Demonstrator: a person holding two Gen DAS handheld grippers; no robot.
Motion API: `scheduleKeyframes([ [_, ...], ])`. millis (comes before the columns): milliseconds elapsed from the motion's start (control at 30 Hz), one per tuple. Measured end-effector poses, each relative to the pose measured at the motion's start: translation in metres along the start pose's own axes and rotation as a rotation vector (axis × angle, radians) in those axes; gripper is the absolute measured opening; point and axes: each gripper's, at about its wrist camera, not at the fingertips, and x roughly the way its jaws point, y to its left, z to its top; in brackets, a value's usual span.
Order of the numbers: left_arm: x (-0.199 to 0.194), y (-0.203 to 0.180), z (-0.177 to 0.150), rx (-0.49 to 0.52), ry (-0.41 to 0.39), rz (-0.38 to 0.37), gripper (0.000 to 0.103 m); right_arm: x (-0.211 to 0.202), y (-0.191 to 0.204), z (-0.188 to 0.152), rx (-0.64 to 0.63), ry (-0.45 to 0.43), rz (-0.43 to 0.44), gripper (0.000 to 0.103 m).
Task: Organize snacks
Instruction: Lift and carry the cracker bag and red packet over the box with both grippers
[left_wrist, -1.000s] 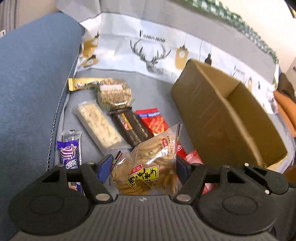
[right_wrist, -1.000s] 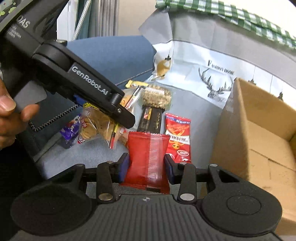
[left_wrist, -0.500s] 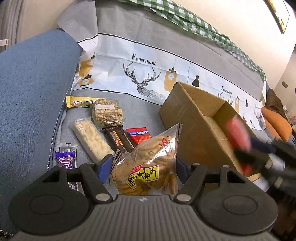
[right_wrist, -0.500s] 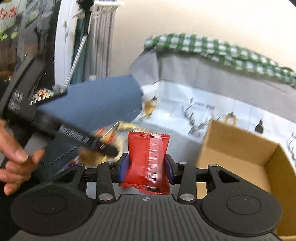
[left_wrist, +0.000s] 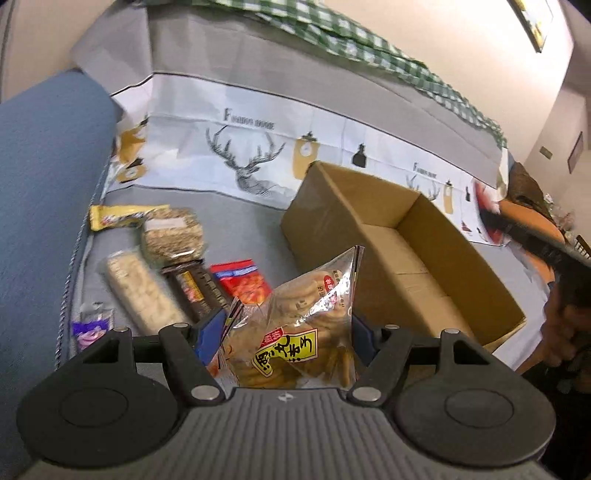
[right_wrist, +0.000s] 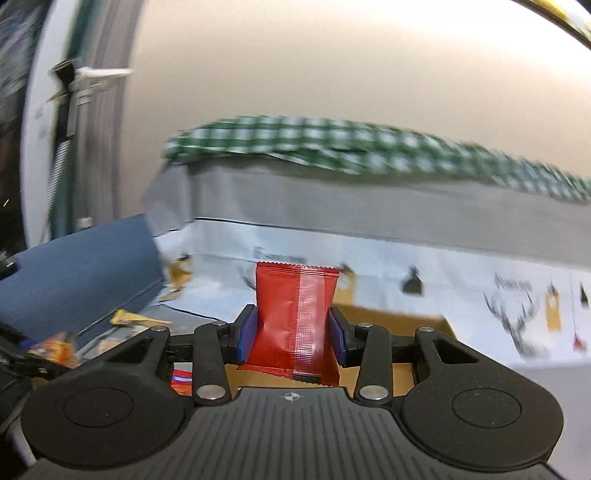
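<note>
My left gripper (left_wrist: 286, 334) is shut on a clear bag of round crackers (left_wrist: 295, 332) with a yellow label, held above the grey sofa seat, left of the open cardboard box (left_wrist: 388, 258). My right gripper (right_wrist: 291, 330) is shut on a red foil packet (right_wrist: 295, 317), held high with the box's rim (right_wrist: 391, 317) just behind and below it. In the left wrist view the right gripper shows blurred at the far right edge (left_wrist: 524, 236), beyond the box. Several snacks lie on the seat: a yellow packet (left_wrist: 118, 218), an oat cake (left_wrist: 171, 236), a pale bar (left_wrist: 142, 291), a dark bar (left_wrist: 199, 288), a red pack (left_wrist: 245, 280), a purple pack (left_wrist: 90, 326).
The blue armrest (left_wrist: 44, 184) bounds the seat on the left. A deer-print cover (left_wrist: 258, 158) hangs over the backrest behind the box. An orange cushion (left_wrist: 532, 218) lies at the far right. The box interior looks empty.
Both grippers have risen and tilted up, each keeping its snack. The right gripper has swung right and up, over toward the box; its view now shows mostly wall and backrest.
</note>
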Motion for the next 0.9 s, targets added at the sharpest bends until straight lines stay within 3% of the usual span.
scheduleKeyframes([
  [167, 0.007, -0.026, 0.013, 0.047, -0.007, -0.027, 0.075, -0.003, -0.020, -0.002, 0.062, 0.003, -0.032, 0.043],
  [433, 0.019, -0.075, 0.022, 0.168, -0.081, -0.064, 0.075, -0.008, -0.024, -0.004, 0.032, -0.013, -0.071, 0.043],
  [900, 0.050, -0.136, 0.022, 0.239, -0.213, -0.158, 0.075, -0.019, -0.057, -0.010, 0.022, -0.001, -0.189, 0.043],
])
